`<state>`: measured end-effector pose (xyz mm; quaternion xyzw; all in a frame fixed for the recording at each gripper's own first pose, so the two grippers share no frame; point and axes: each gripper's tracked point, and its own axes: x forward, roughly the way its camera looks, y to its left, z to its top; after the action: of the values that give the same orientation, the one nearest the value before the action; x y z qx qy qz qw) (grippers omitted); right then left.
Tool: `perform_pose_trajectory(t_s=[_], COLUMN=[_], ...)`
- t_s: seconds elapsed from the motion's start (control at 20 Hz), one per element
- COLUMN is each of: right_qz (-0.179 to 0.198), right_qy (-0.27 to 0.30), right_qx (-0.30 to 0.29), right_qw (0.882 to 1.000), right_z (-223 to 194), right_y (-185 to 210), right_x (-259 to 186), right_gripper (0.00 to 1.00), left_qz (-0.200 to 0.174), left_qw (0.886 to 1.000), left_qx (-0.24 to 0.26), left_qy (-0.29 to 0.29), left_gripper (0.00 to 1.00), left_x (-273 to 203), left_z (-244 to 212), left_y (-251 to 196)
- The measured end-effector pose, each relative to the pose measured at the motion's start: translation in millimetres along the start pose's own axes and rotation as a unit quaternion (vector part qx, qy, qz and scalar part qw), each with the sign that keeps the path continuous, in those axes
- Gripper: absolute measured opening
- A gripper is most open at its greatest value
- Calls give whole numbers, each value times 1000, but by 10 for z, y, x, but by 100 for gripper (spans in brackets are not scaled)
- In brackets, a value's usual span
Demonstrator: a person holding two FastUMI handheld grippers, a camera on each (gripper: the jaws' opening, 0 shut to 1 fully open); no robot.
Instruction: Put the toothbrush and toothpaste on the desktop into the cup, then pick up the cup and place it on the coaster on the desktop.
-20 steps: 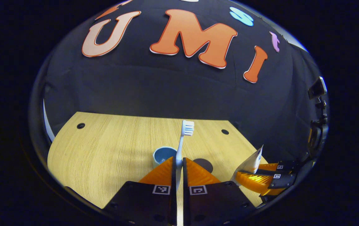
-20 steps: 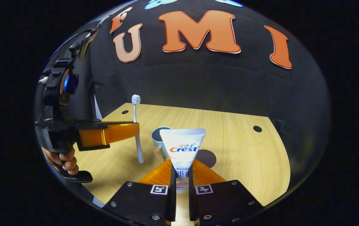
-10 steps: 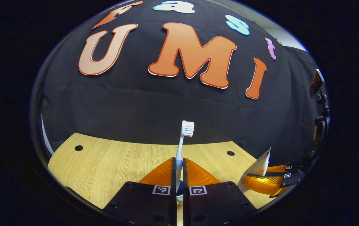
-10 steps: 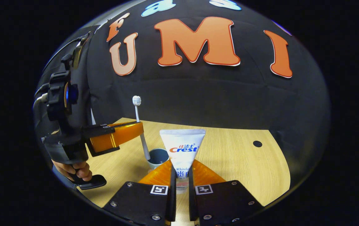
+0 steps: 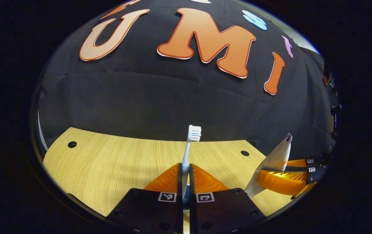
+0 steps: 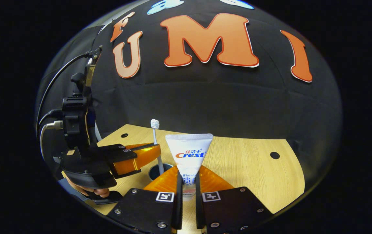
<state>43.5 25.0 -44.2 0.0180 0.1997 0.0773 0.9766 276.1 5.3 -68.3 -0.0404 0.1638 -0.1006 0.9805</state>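
Both items are clamped in fingers: toothbrush (image 5: 190,143) entering the cup (image 6: 155,170), toothpaste (image 6: 189,152) waiting; coaster placement remains.

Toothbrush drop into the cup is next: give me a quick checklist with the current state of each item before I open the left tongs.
1. Left tongs shut on toothbrush: ok.
2. Toothbrush upright, bristles up: ok.
3. Handle's lower end over the cup mouth: ok, it dips into the opening in the right gripper view.
4. Handle resting on the cup's bottom: cannot tell, hidden.
5. Right tongs shut on toothpaste, held clear of the cup: ok.
6. Coaster position for the later step: cannot tell.
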Motion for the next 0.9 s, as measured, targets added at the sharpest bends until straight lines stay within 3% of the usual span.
perform_pose_trajectory(t_s=[0.45, 0.65, 0.7, 0.75, 0.9], right_qz=[1, 2, 2, 2, 5], right_qy=[1, 9, 9, 9, -2], right_qx=[-7, 0, 1, 1, 1], right_qw=[1000, 1000, 1000, 1000, 1000], right_z=[73, 74, 78, 96, 156], right_y=[42, 38, 44, 58, 94], right_x=[147, 202, 207, 235, 190], right_gripper=[17, 17, 17, 17, 17], left_qz=[-14, -23, -27, -21, 1], left_qw=[999, 998, 998, 998, 999], left_qx=[3, -3, -5, -3, 5], left_qy=[39, 50, 52, 52, 45], left_gripper=[8, 27, 41, 43, 75], left_x=[142, 75, 52, 62, -116], left_z=[-248, -303, -331, -333, -292], left_y=[-18, 23, 36, 65, 201])
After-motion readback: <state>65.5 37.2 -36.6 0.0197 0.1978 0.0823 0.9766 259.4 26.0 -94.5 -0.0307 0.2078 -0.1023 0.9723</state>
